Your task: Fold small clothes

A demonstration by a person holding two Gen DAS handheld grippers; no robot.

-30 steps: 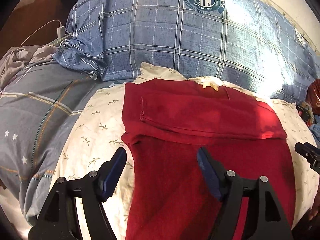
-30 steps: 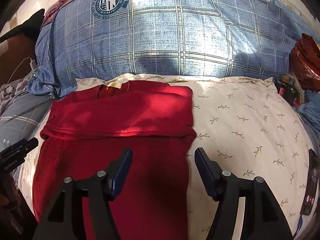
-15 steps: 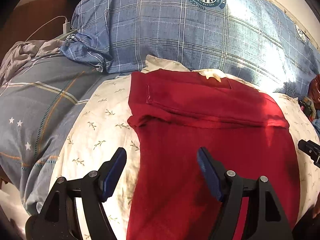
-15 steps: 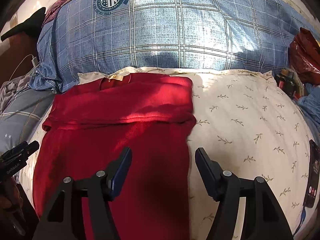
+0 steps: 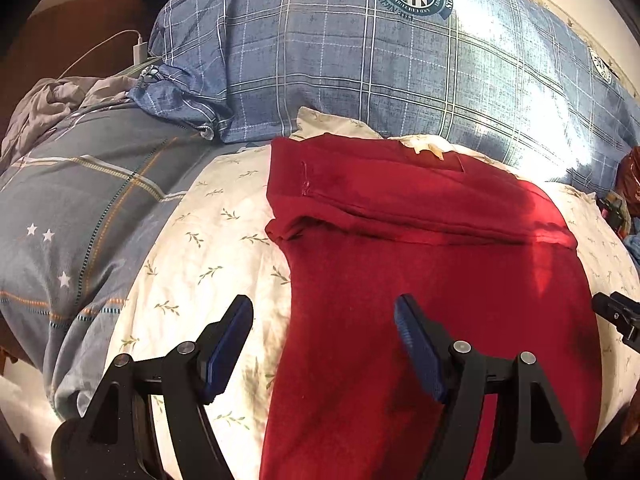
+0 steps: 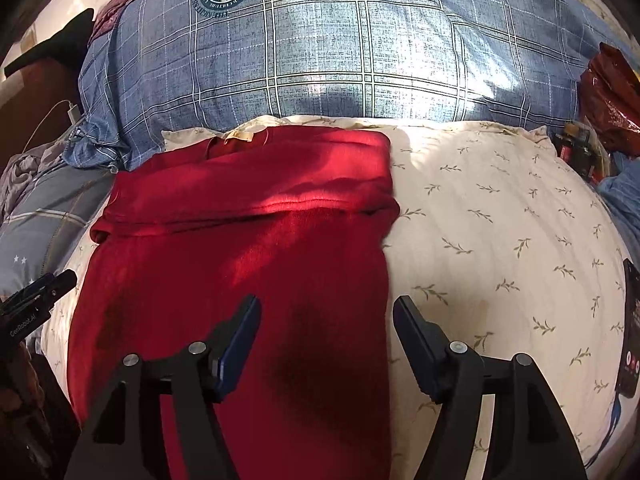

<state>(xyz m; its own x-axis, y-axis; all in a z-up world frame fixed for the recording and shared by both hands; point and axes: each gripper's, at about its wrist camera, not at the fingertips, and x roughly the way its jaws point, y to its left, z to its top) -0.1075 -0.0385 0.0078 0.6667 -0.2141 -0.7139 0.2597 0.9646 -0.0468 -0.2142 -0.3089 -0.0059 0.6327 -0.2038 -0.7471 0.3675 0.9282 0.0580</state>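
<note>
A red garment (image 5: 432, 280) lies flat on a cream leaf-print pillow (image 5: 200, 248), its sleeves folded across the top. It also shows in the right wrist view (image 6: 248, 264). My left gripper (image 5: 324, 320) is open and empty, low over the garment's left edge. My right gripper (image 6: 326, 320) is open and empty, low over the garment's right edge. The right gripper's tip (image 5: 616, 316) shows at the right of the left wrist view; the left gripper's tip (image 6: 36, 300) shows at the left of the right wrist view.
A large blue plaid pillow (image 6: 340, 48) stands behind the garment. A grey plaid blanket (image 5: 72, 216) lies left. A charger and cable (image 5: 140, 46) sit at back left. A phone (image 6: 632, 328) lies at the right edge; a red bag (image 6: 608, 96) and clutter sit at back right.
Both grippers have drawn back toward the near end of the garment and dropped a little; the garment lies unchanged. Both stay open.
</note>
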